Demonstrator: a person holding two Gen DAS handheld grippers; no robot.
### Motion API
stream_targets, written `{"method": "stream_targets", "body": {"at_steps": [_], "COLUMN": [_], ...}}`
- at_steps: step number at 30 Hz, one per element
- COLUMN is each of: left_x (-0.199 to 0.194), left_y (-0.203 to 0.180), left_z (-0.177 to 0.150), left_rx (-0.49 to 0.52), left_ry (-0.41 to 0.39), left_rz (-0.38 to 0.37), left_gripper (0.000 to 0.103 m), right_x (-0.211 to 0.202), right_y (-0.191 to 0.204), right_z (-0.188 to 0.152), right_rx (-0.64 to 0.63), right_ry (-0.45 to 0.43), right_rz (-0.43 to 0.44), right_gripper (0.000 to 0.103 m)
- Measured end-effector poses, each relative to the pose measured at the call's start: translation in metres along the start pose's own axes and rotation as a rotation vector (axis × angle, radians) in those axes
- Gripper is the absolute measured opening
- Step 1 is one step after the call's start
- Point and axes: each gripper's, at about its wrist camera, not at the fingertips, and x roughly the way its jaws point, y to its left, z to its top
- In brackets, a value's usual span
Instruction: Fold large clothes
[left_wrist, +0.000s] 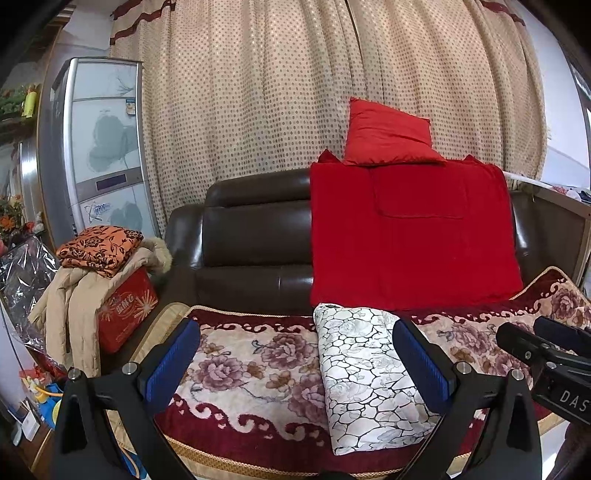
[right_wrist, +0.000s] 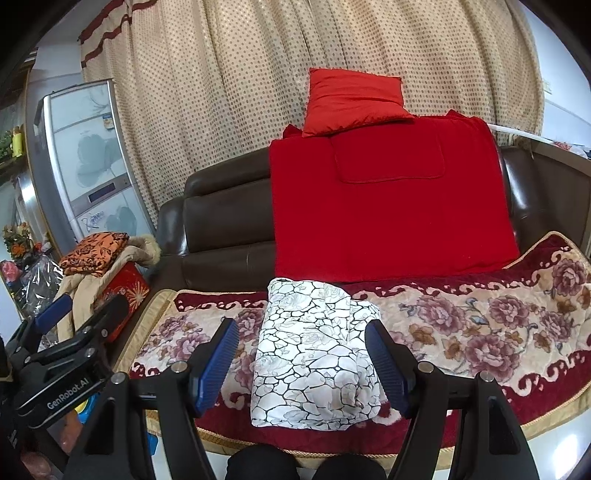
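Folded white garment with black crackle-and-rose print (right_wrist: 314, 354) lies on floral plush sofa cover (right_wrist: 480, 332). Right gripper (right_wrist: 301, 363) hovers open, 2 blue pads astride it.

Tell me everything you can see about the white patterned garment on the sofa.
The garment is white soft fabric printed with black crackle lines and faint roses. It lies folded into a thick, roughly rectangular bundle, long side running front to back, flat on the flowered blanket covering the sofa seat. Nothing grips it.
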Motion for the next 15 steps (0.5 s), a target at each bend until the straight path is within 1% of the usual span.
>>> {"method": "stream_targets", "body": {"at_steps": [15], "left_x": [0.020], "left_y": [0.015], "left_z": [-0.004], "left_rx": [-0.020], "left_ry": [0.015], "left_rz": [-0.008], "left_gripper": [0.103], "right_x": [0.029], "right_y": [0.015], "right_z": [0.000], "right_rx": [-0.014], "right_ry": [0.025], "right_rz": [-0.010], "right_gripper": [0.074]}}
